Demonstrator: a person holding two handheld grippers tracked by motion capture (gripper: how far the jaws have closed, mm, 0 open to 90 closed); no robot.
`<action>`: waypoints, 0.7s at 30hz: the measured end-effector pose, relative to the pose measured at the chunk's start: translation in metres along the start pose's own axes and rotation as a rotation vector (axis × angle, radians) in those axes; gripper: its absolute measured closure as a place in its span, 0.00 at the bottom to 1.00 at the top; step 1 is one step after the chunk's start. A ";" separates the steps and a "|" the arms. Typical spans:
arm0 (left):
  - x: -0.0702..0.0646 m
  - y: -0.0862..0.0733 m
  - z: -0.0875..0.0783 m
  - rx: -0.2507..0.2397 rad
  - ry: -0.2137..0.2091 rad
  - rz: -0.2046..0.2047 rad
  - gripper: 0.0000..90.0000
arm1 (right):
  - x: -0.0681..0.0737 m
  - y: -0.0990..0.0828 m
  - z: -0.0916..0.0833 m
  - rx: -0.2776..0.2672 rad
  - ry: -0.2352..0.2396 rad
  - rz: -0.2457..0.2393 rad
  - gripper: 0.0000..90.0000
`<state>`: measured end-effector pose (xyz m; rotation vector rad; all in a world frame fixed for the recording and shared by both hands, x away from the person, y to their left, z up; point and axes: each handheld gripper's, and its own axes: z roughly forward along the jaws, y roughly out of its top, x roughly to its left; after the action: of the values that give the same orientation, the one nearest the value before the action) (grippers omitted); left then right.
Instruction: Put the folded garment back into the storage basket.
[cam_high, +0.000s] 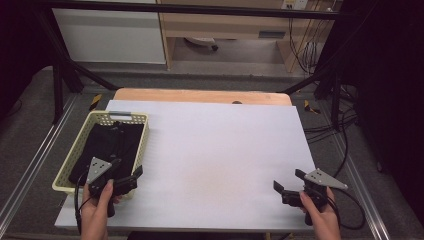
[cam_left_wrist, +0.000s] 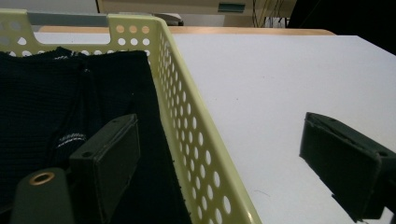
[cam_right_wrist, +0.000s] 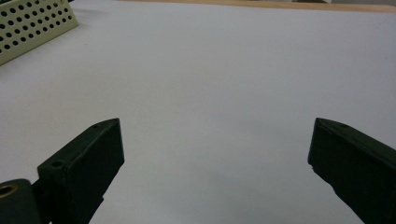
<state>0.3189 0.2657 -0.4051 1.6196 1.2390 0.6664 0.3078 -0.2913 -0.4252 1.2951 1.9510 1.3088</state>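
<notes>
A: Largest first. What's in front of you?
B: White table. At its left edge sits your pale yellow perforated basket, black knit garment folded inside.

A: Left gripper?
B: Your jaws are spread wide, straddling the basket's right wall: one over the garment, one over bare table. Nothing held.

A: Right gripper?
B: Near the right front corner, well apart from the basket, jaws wide, holding nothing.

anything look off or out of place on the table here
Nothing stands out. The yellow basket sits flat on the table with black clothing inside, nothing spilled.
</notes>
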 end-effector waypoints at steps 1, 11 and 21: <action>0.000 0.000 0.000 0.002 0.000 0.001 0.13 | 0.001 -0.001 0.001 0.003 0.003 0.001 0.04; 0.000 0.000 0.000 0.002 -0.006 0.001 0.13 | 0.011 -0.006 0.010 0.039 0.039 -0.025 0.04; -0.003 0.002 -0.001 0.004 -0.042 0.009 0.12 | 0.024 -0.007 0.030 0.067 0.044 -0.052 0.05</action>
<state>0.3178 0.2636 -0.4026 1.6357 1.2040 0.6321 0.3170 -0.2573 -0.4420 1.2473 2.0606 1.2671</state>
